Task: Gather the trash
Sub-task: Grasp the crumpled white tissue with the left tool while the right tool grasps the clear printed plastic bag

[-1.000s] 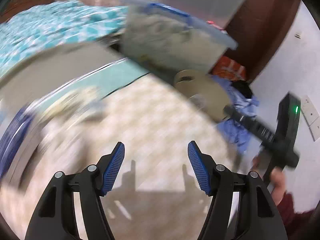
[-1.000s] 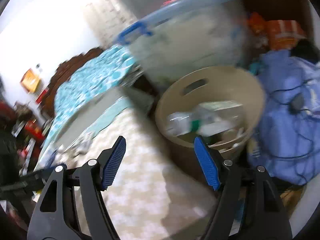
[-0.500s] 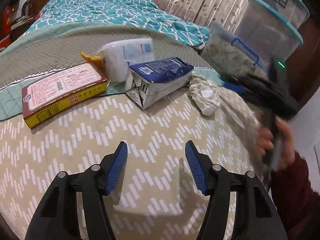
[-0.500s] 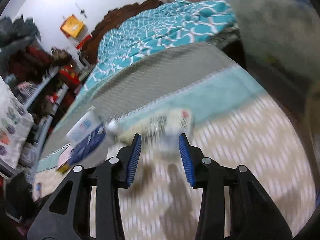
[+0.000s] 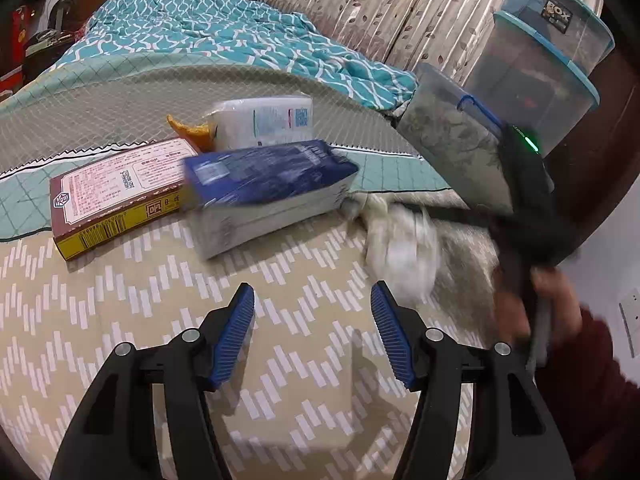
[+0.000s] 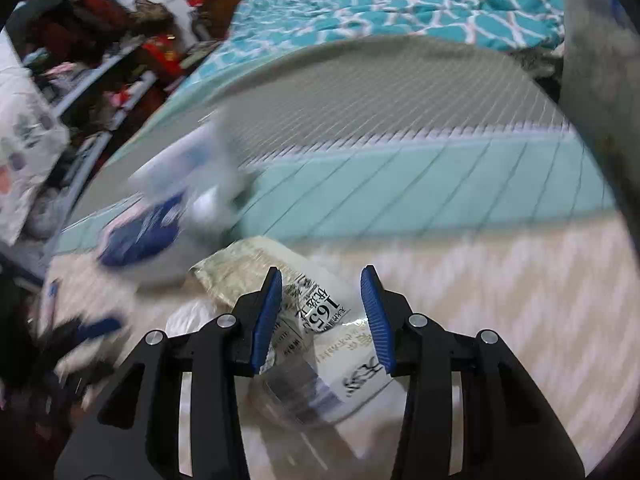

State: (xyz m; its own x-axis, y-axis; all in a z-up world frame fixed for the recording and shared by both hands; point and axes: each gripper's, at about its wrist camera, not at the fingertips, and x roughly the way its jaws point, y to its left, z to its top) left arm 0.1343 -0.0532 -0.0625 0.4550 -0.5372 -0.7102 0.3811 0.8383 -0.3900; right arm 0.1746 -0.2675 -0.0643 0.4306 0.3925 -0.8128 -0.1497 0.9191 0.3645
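A bed (image 5: 100, 280) with a beige zigzag cover fills both views, with a teal quilted strip behind it and a rumpled teal blanket (image 5: 224, 28) at the top of the frames. In the left wrist view, stacked clear bins (image 5: 540, 60) stand at the upper right.

On the bed, at mid-left of the left view, lies a brown and yellow box (image 5: 116, 196). Just right of it a blue carton (image 5: 268, 196) lies on its side, blurred. Behind these are a white pack (image 5: 264, 120) and an orange scrap (image 5: 188, 130). A crumpled white wrapper (image 5: 404, 252) lies right of the carton, at centre right.

The left tongs (image 5: 312, 332) hover open above bare cover at bottom centre, with nothing between the blue pads.

In the right wrist view, the right tongs (image 6: 320, 316) stand part open at bottom centre, astride the wrapper (image 6: 312, 340), which has black print on it. The left pad lies against the wrapper's edge; whether the right pad touches it cannot be told. The carton (image 6: 148, 232) is a blur at mid-left.

A hand (image 5: 552, 304) with a dark red sleeve holds the right tongs at the right edge of the left view.
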